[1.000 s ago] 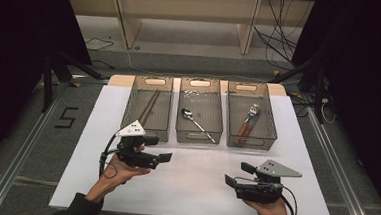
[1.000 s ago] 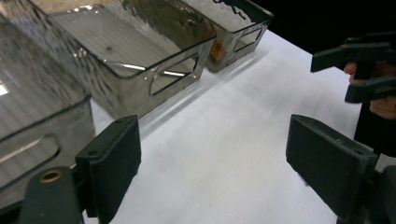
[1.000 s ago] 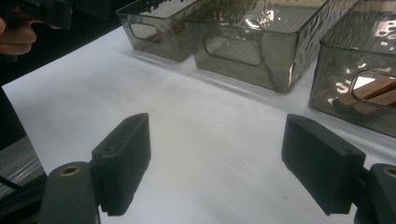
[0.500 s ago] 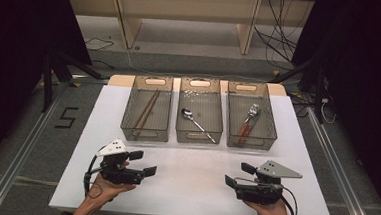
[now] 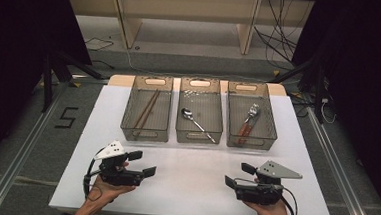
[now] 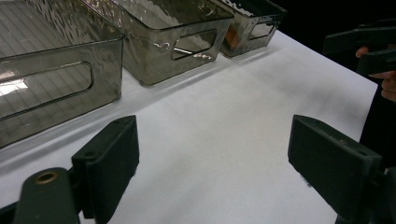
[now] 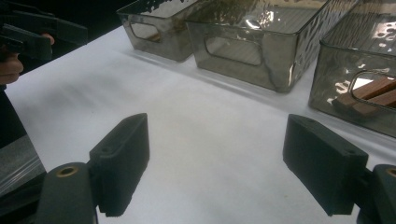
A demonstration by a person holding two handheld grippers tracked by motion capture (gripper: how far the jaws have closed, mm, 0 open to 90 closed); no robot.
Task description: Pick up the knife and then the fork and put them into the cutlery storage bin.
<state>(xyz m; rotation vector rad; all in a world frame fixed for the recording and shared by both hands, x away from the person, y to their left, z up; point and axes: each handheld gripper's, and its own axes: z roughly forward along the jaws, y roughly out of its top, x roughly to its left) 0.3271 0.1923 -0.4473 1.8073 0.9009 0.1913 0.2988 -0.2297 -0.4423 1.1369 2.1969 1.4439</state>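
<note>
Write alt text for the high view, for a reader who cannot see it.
Two hands each hold an open gripper, left gripper and right gripper, above the near edge of a white table. Beyond stand three clear bins: chopsticks, a spoon, a fork.

In the high view, both forearms are cut off by the bottom edge. The small pale bits at the far end of the middle bin [image 5: 200, 109] are too small to identify. In the left gripper view, the left bin [image 6: 51, 84] runs off the left edge, its contents unreadable through the rippled wall. In the right gripper view, a brown wooden handle [image 7: 369, 95] shows partly through the right bin's cut-out; the rest is hidden.
</note>
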